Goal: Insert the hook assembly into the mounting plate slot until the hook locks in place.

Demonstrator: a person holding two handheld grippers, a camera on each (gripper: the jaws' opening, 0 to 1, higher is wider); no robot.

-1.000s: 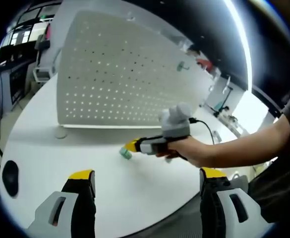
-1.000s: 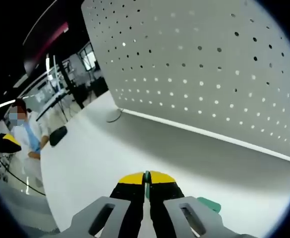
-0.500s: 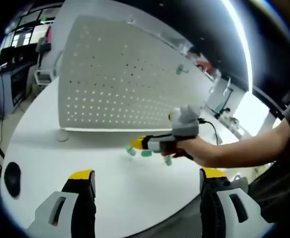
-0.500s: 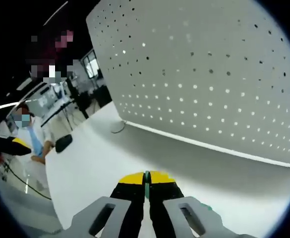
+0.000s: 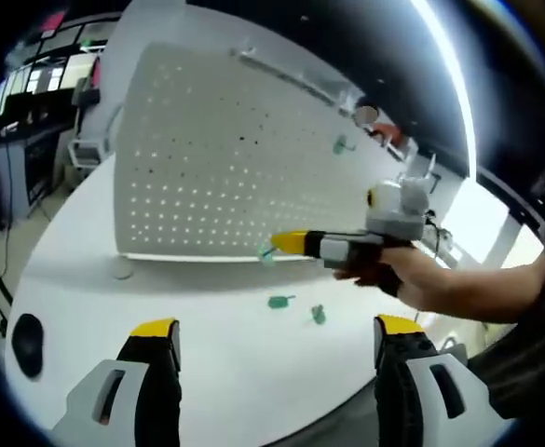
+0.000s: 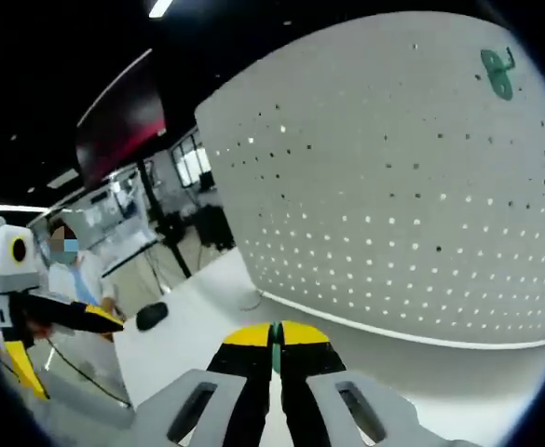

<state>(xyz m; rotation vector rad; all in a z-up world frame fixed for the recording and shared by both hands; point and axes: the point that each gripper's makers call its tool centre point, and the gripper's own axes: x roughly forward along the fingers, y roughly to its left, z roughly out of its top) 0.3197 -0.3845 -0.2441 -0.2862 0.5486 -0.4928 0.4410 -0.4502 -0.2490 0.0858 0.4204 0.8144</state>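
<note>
The left hand-held gripper was held low over the white counter, its jaws spread wide with nothing between them. Two small green hooks were seen lying on the counter just ahead of it. Farther right, the right hand-held gripper was held up, clenched on a thin green hook, close to the pegboard. The pegboard stood straight ahead of it. Another green hook was already hung high up on the board.
</note>
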